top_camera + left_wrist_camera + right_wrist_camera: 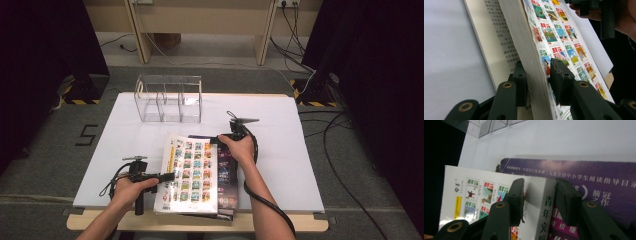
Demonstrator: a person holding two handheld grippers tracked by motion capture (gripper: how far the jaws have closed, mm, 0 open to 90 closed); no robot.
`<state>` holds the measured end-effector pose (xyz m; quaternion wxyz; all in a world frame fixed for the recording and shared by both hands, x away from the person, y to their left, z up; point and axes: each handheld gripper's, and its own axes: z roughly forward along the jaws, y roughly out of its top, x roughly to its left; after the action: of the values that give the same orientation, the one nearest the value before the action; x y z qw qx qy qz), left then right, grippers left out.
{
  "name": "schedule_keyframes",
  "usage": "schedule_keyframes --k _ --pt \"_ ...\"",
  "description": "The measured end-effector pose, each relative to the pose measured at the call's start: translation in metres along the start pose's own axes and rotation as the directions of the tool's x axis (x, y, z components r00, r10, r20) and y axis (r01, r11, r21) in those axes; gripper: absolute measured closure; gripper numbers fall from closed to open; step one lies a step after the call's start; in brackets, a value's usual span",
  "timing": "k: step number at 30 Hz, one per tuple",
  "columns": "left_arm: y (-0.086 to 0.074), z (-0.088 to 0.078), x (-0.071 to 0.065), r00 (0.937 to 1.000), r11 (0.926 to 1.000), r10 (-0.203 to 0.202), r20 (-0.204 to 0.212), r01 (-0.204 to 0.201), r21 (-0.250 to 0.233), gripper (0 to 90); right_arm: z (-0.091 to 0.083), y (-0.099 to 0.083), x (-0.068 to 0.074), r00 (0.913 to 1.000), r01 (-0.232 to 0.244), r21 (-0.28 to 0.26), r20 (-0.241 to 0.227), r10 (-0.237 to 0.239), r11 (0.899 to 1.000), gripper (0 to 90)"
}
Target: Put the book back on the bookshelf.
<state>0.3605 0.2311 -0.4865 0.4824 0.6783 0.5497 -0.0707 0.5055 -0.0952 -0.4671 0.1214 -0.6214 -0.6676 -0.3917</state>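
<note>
Left gripper (537,72) clamps white picture-grid book (189,172) page edge, tilting it up; right gripper (537,195) straddles spine, jaws unclamped, steadying.

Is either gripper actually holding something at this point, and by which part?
The left gripper clamps the white picture-cover book across its page block at the open edge. The right gripper straddles that book's spine corner, jaws apart; a firm grip there cannot be told.

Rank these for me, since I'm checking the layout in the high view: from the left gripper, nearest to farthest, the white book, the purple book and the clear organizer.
1. white book: between the left gripper's jaws, at its left edge.
2. purple book: under it, showing on the right.
3. clear organizer: at the table's far side.
</note>
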Motion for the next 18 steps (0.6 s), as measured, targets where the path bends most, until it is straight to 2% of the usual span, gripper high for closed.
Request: schedule_keyframes --k 1,4,6,7,8,10,13,18 --pt "-0.0002 0.0001 0.0001 1.0 1.0 0.007 0.0 -0.007 -0.002 66.5 -0.0007 -0.0001 -0.0007 0.9999 -0.007 0.019 -0.012 0.007 1.0 60.1" --pt "-0.0012 0.0003 0.0002 0.9999 0.9999 0.011 -0.003 -0.011 -0.011 65.4 -0.0014 -0.0017 -0.0034 0.9993 -0.014 0.026 -0.035 0.015 1.0 60.3" --pt "-0.0015 0.0005 0.0005 1.0 0.9999 0.004 -0.003 -0.004 -0.012 65.4 -0.0017 -0.0029 -0.0061 0.9982 -0.026 0.025 -0.053 0.027 0.999 60.8" --pt "-0.001 0.0007 0.0005 1.0 0.9999 -0.003 -0.002 0.003 -0.01 65.4 -0.0014 -0.003 -0.0072 0.9961 -0.043 0.042 -0.076 0.046 0.998 60.7" --pt "-0.001 0.0007 0.0005 1.0 0.9999 -0.003 -0.002 0.003 -0.01 65.4 -0.0014 -0.003 -0.0072 0.9961 -0.043 0.042 -0.076 0.046 0.998 60.7" --pt "0.0 0.0006 0.0 1.0 1.0 -0.003 -0.008 0.003 -0.001 65.3 0.0014 -0.0038 -0.0075 0.9929 -0.039 0.067 -0.11 0.046 0.997 60.4" --pt "0.0009 0.0005 0.0 1.0 1.0 0.004 -0.008 -0.004 0.004 65.3 0.0014 -0.0041 -0.0068 0.9929 -0.034 0.072 -0.111 0.042 0.997 60.0" --pt "0.0026 0.0006 -0.0006 0.9999 0.9999 0.004 -0.014 -0.003 0.015 64.8 0.0017 -0.0057 -0.0016 0.9949 0.0 0.094 -0.101 0.009 0.996 59.0"
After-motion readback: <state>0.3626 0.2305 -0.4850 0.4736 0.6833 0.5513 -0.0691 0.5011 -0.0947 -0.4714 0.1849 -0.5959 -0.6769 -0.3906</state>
